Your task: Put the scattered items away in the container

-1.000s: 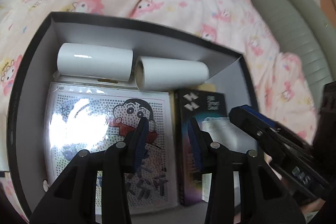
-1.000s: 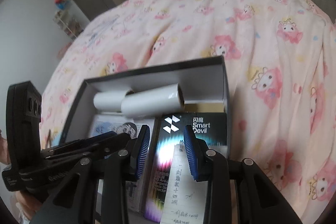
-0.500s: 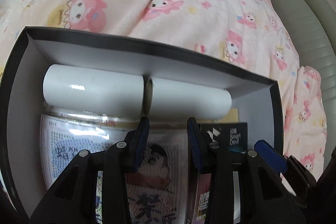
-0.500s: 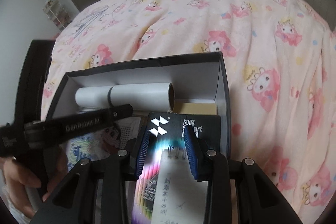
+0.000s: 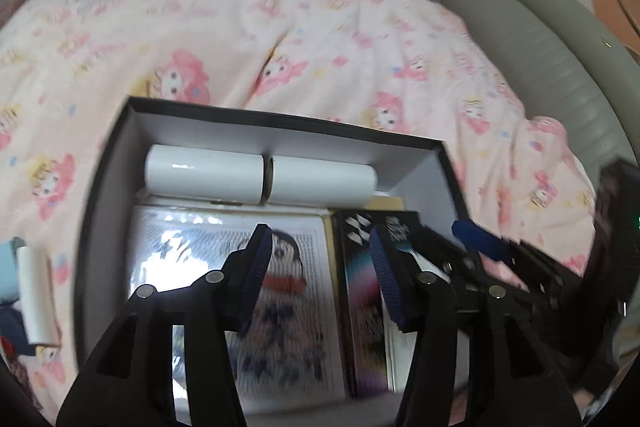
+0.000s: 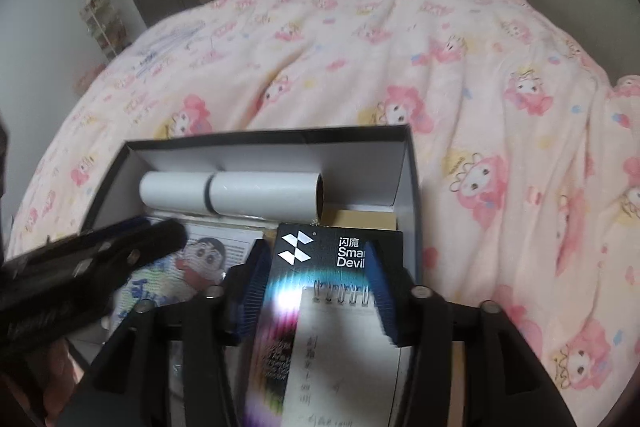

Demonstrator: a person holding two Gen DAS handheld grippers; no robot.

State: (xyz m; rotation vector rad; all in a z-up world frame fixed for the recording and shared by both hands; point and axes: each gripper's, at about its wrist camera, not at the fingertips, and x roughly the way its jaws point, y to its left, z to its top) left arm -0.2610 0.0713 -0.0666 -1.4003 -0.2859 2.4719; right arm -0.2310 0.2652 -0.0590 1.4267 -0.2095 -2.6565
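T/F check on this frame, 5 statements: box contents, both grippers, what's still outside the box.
1. Two white rolls lie end to end along the far wall of the box. True.
2. The notepad lies on the blanket. False: it lies in the box, on the black pack.
3. The right gripper clamps the notepad. False: its jaws are opening and the pads stand clear of it.
4. The left gripper holds nothing. True: its jaws are opening over the cartoon sheet, nothing between them.
5. Nothing is left outside the box. False: a small white roll lies beside it on the blanket.
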